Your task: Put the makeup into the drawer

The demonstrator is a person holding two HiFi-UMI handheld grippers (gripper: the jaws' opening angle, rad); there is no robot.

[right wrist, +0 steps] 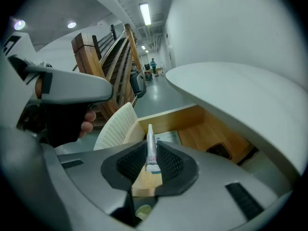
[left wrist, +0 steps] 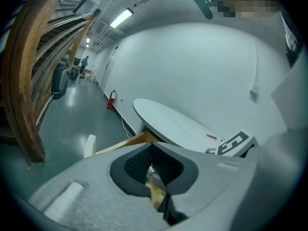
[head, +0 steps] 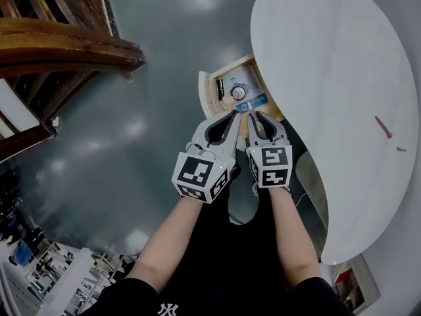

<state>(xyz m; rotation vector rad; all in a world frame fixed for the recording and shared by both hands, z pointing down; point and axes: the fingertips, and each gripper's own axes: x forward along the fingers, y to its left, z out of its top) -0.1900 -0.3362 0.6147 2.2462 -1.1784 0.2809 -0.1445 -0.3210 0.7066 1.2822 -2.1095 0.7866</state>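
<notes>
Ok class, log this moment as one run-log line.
right gripper: shut on tube | tube: above open drawer | left gripper: shut

A small white plastic tube [right wrist: 150, 143] with red lettering and a blue band stood upright, nozzle up, pinched between the fingers [right wrist: 169, 161] of the right gripper [right wrist: 151, 153]. It hung above the near edge of the open pale wooden drawer [right wrist: 168, 118], where a round black-rimmed compact [head: 238, 92] lay.

I'm in a large hall, I'd say: a glossy grey floor [head: 125, 157] runs far along a tall white wall [left wrist: 192, 66] under strip lights [left wrist: 121, 18]. A wooden staircase [head: 59, 48] rises at the left; a fire extinguisher [left wrist: 111, 100] stands against the wall.
</notes>
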